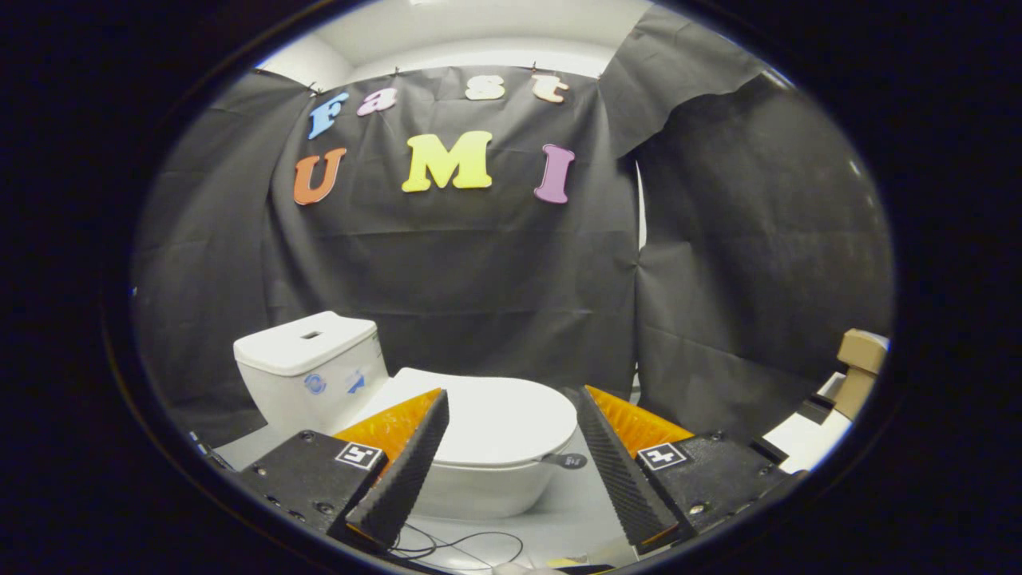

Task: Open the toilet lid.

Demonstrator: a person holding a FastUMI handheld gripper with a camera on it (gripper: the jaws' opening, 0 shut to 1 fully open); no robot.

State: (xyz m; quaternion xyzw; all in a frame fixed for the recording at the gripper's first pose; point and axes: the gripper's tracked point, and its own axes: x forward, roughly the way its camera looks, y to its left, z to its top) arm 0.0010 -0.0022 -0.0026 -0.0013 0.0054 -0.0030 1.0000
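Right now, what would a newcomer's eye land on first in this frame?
The white toilet stands out against the black cloth wall, its lid down and its tank at the back. The gripper frames it, open, with the lid's front edge and a small dark tab just beyond the fingers. A thin black cable loops on the floor below.

My gripper [511, 415] hangs level, pointing ahead toward 12 o'clock. Fingers spread wide, nothing pinched between them. Left finger [403, 471] slants in from 7 o'clock, tip leaning toward 1. Right finger [623, 471] comes in from 5 o'clock, tip leaning toward 11. Both ribbed pads face inward, tips closer together than bases.
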